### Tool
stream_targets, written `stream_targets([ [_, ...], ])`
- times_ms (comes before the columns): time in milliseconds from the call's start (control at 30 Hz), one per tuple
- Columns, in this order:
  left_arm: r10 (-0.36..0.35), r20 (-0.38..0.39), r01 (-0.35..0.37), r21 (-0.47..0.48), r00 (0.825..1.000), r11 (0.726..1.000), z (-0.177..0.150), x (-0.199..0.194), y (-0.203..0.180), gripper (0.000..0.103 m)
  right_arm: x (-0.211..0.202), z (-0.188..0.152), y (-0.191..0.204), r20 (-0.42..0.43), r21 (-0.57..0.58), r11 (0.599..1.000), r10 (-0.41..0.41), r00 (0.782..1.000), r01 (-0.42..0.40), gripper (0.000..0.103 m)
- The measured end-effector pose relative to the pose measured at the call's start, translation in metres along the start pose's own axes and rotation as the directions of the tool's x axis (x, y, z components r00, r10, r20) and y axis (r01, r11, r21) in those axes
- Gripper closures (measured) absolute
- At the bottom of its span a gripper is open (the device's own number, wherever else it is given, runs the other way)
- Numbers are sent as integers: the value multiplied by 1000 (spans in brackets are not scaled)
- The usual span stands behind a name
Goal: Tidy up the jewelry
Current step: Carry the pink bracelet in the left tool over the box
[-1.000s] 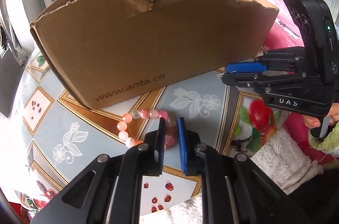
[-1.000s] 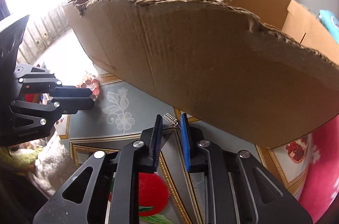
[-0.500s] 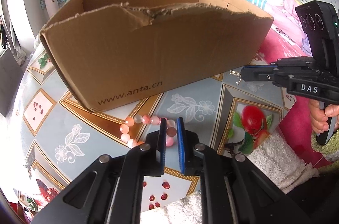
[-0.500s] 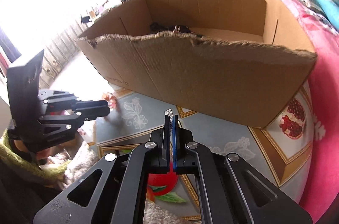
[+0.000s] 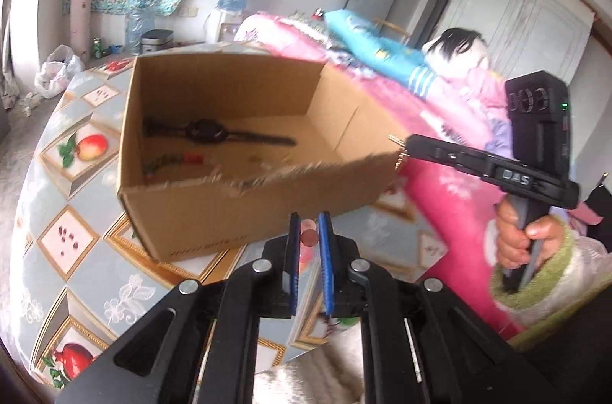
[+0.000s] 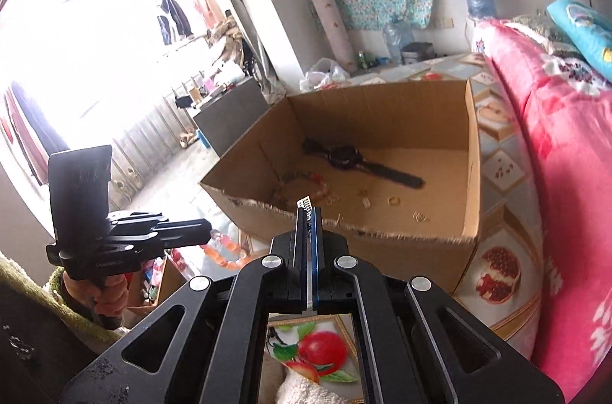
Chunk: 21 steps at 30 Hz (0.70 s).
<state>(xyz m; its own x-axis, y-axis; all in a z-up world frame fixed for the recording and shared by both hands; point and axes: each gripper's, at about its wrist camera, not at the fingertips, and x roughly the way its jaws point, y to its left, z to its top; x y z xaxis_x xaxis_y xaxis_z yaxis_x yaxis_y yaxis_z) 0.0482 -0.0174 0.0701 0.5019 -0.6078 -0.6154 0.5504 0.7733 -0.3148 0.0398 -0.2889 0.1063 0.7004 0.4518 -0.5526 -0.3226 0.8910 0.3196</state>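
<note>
- Two black two-finger grippers are raised in front of an open brown cardboard box [image 6: 472, 174] with a ragged torn front edge, which stands on a table covered in a fruit-and-flower patterned cloth [image 5: 61, 243].
- Left gripper [image 5: 308, 235]: its blue-padded fingers [image 5: 325, 251] are clenched on a pink bead bracelet [image 6: 225, 253], which dangles in a loop below the tips in the right wrist view; only a bead or two shows between the pads in its own camera.
- Right gripper [image 6: 308, 212]: its jaws are pressed tight together on a small silver-and-gold trinket [image 6: 305, 202] that pokes out above the tips; in the left wrist view a bit of thin gold chain hangs from it. What kind of piece it is I cannot tell.
- Inside the box lie a black wristwatch [image 6: 346, 157], another beaded bracelet [image 6: 306, 180] near the left wall, and a few small gold bits [image 6: 393, 200] scattered on the floor.
- Each gripper's handle is held by a hand [image 5: 516, 237] in a green fuzzy sleeve [image 5: 554, 285].
- Bright pink bedding [image 6: 566, 151] lies just beside the table on the right.
</note>
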Motion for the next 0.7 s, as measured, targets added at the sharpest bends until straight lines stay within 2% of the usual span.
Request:
stream_targets([
  [133, -80, 42, 79, 17, 996, 997, 25, -12, -12, 94, -6, 25, -12, 47, -3, 1000, -23, 999, 23, 103],
  [267, -107, 96, 105, 26, 990, 994, 54, -12, -17, 94, -3, 44, -24, 66, -2, 999, -44, 997, 45, 103],
  [367, -130, 98, 129, 11, 987, 992, 76, 0, -19, 94, 2, 55, -35, 59, -1, 998, -55, 997, 56, 103],
  [533, -146, -3, 145, -62, 989, 987, 106, 49, -8, 94, 30, 72, -56, 13, -11, 995, -97, 995, 97, 103],
  [633, -157, -91, 147, -107, 983, 983, 127, 85, 2, 94, 36, 79, -70, 16, 13, 995, -101, 995, 101, 103],
  [700, -184, -165, 162, -138, 969, 977, 143, 112, 9, 94, 35, 82, -77, 32, 28, 995, -96, 995, 95, 103],
])
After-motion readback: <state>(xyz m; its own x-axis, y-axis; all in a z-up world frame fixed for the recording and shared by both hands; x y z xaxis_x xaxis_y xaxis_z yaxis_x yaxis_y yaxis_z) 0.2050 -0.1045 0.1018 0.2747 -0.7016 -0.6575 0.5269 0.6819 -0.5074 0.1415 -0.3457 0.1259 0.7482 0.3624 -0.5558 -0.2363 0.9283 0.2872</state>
